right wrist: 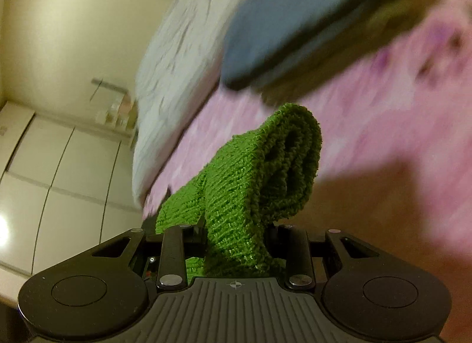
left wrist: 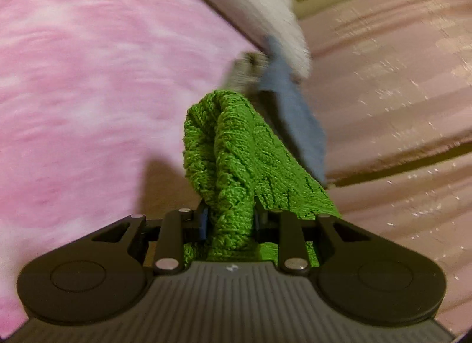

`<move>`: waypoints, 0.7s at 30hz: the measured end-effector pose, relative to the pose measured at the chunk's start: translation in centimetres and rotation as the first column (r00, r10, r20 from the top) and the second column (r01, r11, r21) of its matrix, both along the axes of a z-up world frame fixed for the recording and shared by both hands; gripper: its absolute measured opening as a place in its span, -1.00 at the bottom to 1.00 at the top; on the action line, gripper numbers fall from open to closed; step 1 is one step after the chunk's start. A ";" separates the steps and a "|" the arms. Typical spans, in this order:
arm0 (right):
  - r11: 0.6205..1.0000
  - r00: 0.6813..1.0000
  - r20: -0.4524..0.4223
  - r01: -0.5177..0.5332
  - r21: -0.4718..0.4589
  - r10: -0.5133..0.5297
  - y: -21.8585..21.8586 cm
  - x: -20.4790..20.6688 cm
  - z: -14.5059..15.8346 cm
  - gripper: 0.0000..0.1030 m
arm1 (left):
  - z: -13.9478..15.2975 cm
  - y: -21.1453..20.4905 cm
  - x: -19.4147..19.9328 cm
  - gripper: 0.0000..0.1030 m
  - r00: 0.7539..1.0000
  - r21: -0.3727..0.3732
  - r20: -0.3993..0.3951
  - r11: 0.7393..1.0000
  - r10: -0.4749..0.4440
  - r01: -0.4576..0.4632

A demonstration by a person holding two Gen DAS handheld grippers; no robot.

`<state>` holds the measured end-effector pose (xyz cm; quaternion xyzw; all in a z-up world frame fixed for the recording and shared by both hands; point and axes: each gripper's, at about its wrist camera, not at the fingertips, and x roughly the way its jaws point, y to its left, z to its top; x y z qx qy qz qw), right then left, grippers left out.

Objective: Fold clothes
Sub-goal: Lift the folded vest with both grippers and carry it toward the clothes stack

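Observation:
A green knitted garment [left wrist: 236, 160] is bunched between the jaws of my left gripper [left wrist: 231, 225], which is shut on it, held above a pink fuzzy blanket [left wrist: 88, 92]. In the right wrist view the same green knit [right wrist: 259, 180] folds over the jaws of my right gripper [right wrist: 236, 239], which is also shut on it. The fingertips of both grippers are hidden by the knit. Both views are blurred by motion.
A blue folded garment [right wrist: 295, 18] lies on the pink blanket [right wrist: 383, 107] with a dark olive one under it; it shows in the left wrist view [left wrist: 292, 107] too. A grey-white duvet [right wrist: 183, 62] lies beyond. Pink sofa cushions [left wrist: 398, 92] and white cabinets [right wrist: 59, 180] are nearby.

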<state>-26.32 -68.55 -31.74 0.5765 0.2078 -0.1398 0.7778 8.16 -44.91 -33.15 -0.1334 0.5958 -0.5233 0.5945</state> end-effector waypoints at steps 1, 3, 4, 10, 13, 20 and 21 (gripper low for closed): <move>1.000 1.000 -0.001 0.023 -0.010 -0.023 -1.5 -0.9 0.9 -0.39 | 0.8 -2.5 -0.3 -0.57 1.000 -0.022 0.006 1.000 -0.019 0.019; 0.997 0.997 0.024 0.075 -0.023 -0.075 -5.0 -2.2 2.9 -0.39 | 2.7 -7.2 -0.6 -0.57 0.998 -0.070 0.029 0.996 -0.051 0.053; 0.995 0.994 0.039 0.100 -0.029 -0.099 -6.8 -2.7 3.9 -0.39 | 3.6 -9.7 -0.6 -0.57 0.997 -0.090 0.038 0.994 -0.063 0.066; 0.978 0.978 0.093 0.193 -0.082 -0.185 -17.0 -2.0 7.6 -0.39 | 7.1 -22.8 1.0 -0.57 0.987 -0.144 0.114 0.981 -0.113 0.129; 0.973 0.974 0.095 0.212 -0.087 -0.204 -21.1 -0.7 7.5 -0.39 | 6.4 -26.5 2.0 -0.57 0.984 -0.121 0.132 0.983 -0.123 0.139; 0.976 0.980 0.034 0.197 -0.095 -0.195 -26.2 1.2 3.5 -0.39 | 3.2 -32.6 4.0 -0.53 0.974 -0.026 0.176 0.988 -0.144 0.151; 0.976 0.981 0.021 0.195 -0.099 -0.194 -26.8 1.5 2.4 -0.37 | 2.5 -33.0 4.1 -0.50 0.970 -0.001 0.193 0.989 -0.147 0.150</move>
